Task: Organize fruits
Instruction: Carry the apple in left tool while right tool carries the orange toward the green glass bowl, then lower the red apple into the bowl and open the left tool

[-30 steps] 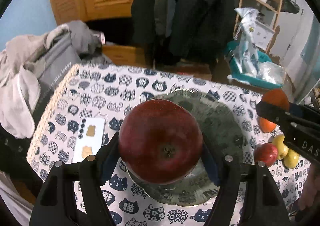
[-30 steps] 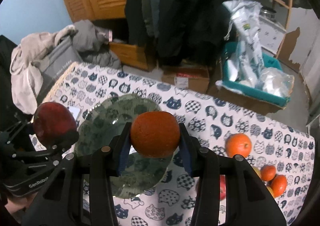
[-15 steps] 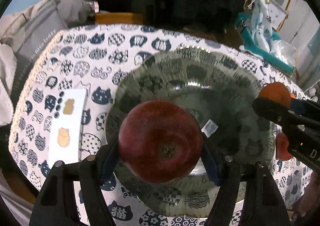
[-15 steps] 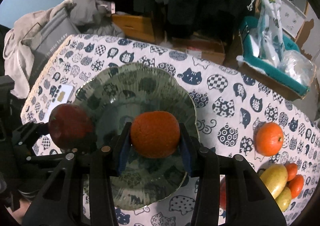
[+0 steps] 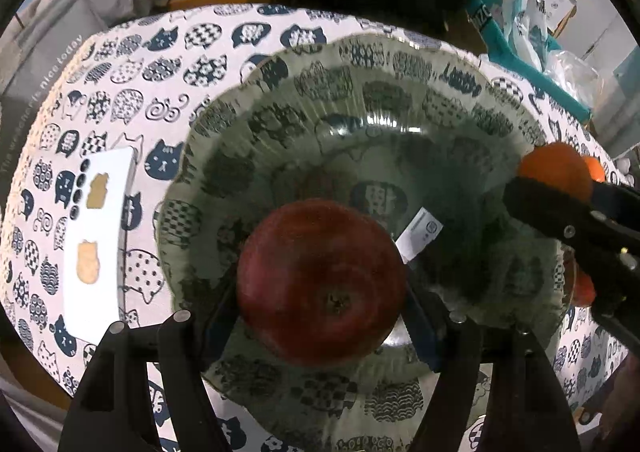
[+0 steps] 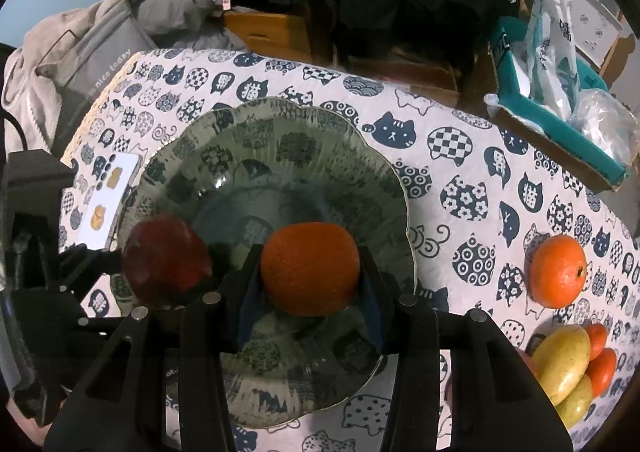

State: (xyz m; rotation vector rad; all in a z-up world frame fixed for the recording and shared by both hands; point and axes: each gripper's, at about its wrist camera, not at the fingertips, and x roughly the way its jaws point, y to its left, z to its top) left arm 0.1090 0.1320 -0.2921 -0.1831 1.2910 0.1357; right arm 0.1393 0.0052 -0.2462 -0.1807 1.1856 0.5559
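Both grippers lower than 1 second ago, glass plate (image 5: 360, 64) larger in frame.

Left wrist: left gripper (image 5: 320, 292) fingers clamp red apple (image 5: 320, 288) over plate.

Right wrist: right gripper (image 6: 310, 272) fingers clamp orange (image 6: 310, 268) over plate; loose orange (image 6: 558, 270) on surface (image 6: 460, 172).

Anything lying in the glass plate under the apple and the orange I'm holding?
Right wrist view: glass plate holds no fruit; only a white label shows beside the apple and orange.
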